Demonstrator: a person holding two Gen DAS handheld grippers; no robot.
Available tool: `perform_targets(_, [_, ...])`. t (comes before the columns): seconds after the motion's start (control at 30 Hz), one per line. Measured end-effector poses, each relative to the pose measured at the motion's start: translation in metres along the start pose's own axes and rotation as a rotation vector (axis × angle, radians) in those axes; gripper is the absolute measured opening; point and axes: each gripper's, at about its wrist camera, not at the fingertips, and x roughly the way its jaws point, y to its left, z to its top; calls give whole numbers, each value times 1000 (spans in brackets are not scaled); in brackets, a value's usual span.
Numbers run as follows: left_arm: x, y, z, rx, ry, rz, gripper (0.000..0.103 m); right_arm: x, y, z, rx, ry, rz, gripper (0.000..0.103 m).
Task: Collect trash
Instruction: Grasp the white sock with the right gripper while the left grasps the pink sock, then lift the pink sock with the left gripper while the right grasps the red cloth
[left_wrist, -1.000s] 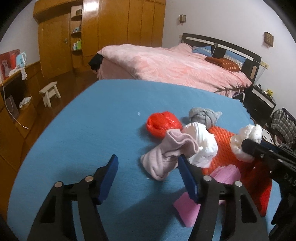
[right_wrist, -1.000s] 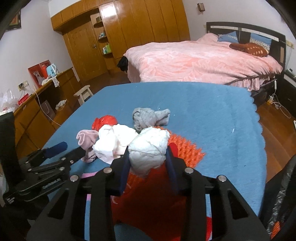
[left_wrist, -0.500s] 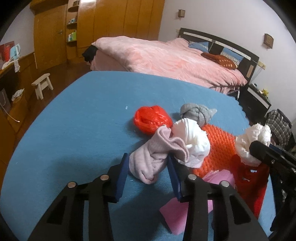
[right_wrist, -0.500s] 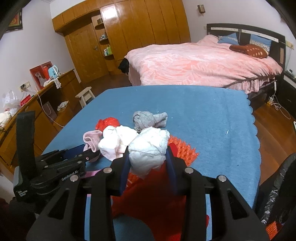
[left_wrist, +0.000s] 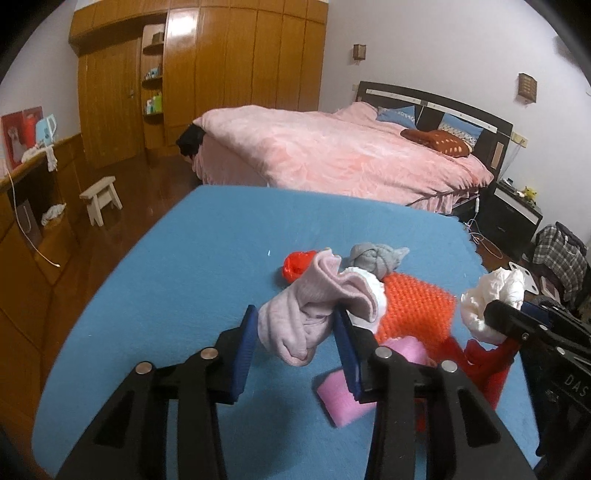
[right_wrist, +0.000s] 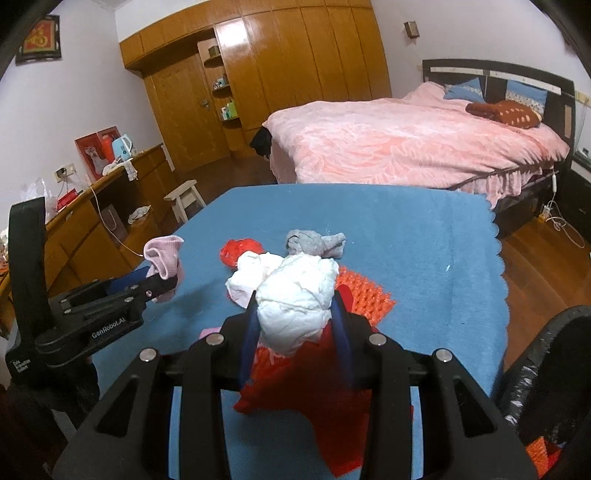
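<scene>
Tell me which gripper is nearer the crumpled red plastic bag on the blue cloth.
Left, narrowly. The left gripper, holding the pink sock, hangs just before the red bag; the right gripper sits farther back.

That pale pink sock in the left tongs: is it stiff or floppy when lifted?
Probably floppy: the pink sock folds and droops between the left tongs. Likely light, since a pinch lifts it off the blue cloth. It looks unlikely to slip.
</scene>
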Motion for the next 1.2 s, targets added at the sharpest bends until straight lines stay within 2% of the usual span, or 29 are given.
perform_targets(0.43, [-30,-34,-3,39,-26,-60,41,-48,-16,2,50,-37,-3,36])
perform_targets(0.53, [-30,-38,-6,37,-24,-65,41,-37,-17,0,43,-21,-15,36])
perform_targets(0.77, [-18,-34,-13,39,4,-36,41,16,-19,-11,61,61,-11,36])
perform_targets(0.93, [-6,-31,-18,41,26,-27,41,39,-16,-20,56,108,-17,40])
perform_targets(0.97, [-4,-31,-19,39,30,-27,41,40,-16,-22,55,114,-18,42])
perform_targets(1.03, [-2,-29,-23,38,38,-27,41,39,-18,-25,54,119,-29,53])
perform_targets(1.1, [1,-28,-27,37,46,-28,41,36,-21,-27,59,123,-45,70])
perform_targets(1.2, [2,-27,-31,33,55,-25,41,29,-25,-33,69,132,-60,75])
